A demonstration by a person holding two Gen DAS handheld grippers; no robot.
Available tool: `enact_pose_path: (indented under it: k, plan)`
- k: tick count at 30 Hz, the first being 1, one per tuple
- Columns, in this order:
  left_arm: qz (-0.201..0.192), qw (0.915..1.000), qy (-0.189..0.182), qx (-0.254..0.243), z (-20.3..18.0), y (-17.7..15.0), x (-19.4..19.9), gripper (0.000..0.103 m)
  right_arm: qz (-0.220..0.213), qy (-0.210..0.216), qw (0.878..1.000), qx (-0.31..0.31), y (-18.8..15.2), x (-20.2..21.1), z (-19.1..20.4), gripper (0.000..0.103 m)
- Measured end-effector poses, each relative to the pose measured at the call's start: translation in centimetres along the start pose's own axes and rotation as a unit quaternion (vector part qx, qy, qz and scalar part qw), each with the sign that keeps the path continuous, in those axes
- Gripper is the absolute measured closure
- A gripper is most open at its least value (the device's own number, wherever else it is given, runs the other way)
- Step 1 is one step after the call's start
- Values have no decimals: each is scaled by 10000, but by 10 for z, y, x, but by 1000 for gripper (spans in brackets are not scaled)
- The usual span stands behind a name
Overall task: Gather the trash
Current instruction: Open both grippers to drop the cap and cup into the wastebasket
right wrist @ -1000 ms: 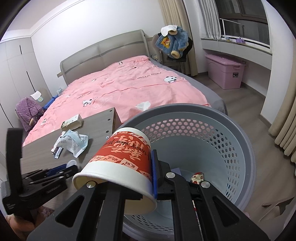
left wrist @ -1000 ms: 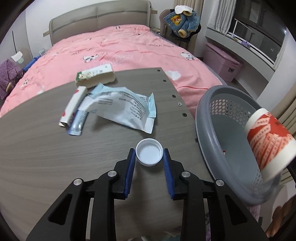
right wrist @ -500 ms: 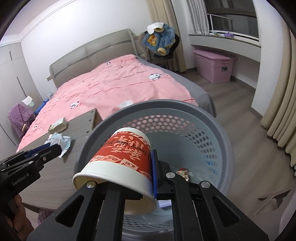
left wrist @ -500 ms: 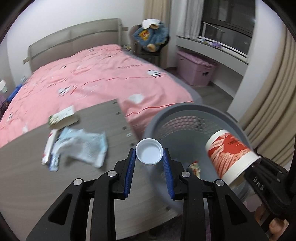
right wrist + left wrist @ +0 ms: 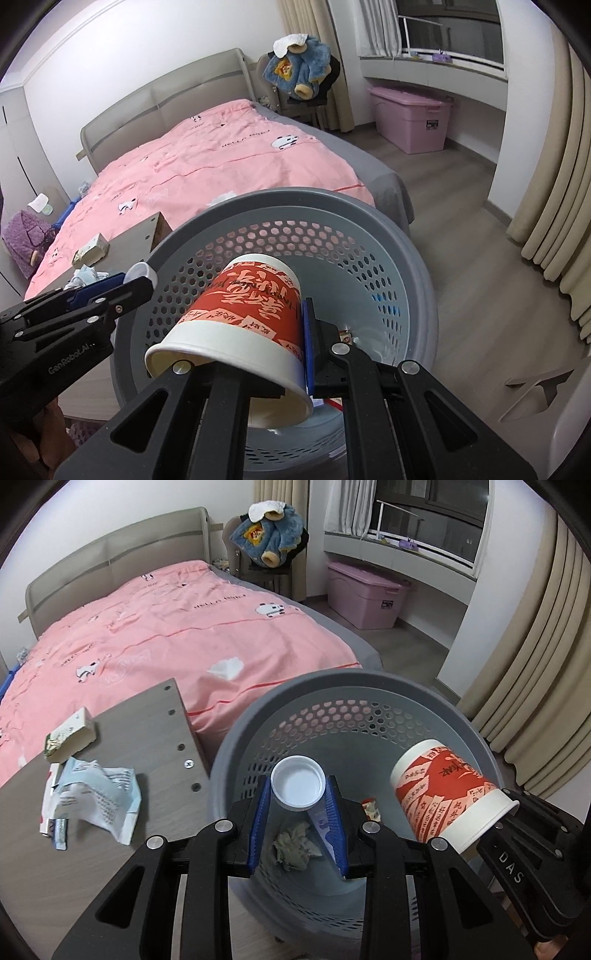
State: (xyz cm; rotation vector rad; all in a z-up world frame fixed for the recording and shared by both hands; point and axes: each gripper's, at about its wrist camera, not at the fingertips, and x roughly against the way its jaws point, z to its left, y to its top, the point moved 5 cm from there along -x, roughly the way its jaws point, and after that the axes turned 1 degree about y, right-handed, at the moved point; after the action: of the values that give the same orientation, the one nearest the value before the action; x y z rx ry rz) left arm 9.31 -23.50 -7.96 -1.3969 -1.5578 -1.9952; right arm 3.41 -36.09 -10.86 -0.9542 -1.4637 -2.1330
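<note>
your left gripper (image 5: pixel 298 805) clamps the white cap (image 5: pixel 297 783) above the basket (image 5: pixel 369 701); your right gripper (image 5: pixel 273 332) pinches the cup (image 5: pixel 247 314) wall over it.

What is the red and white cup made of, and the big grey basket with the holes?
The cup looks like paper: matte printed wall, rolled white rim. The basket looks like moulded plastic: smooth, slightly shiny grey, with neat rows of punched holes. Neither can be told for certain from looks alone.
</note>
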Motion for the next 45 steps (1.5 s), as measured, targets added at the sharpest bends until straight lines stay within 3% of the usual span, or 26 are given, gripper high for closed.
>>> enact_pose_path:
  k: [14, 18, 21, 45]
  plan:
    - [228, 9997, -32, 121, 9, 0, -9, 73, 262, -90, 9996, 87, 1, -10, 1, 90]
    - [277, 9995, -33, 160, 13, -2, -9, 62, 191, -160, 9996, 110, 1, -6, 1, 64]
    - [213, 9996, -14, 168, 15, -2, -4, 55, 171, -180, 9996, 121, 2, -4, 2, 64]
    - [-3, 9995, 58, 318, 26, -8, 20, 47, 76, -220, 9996, 153, 2, 6, 8, 54]
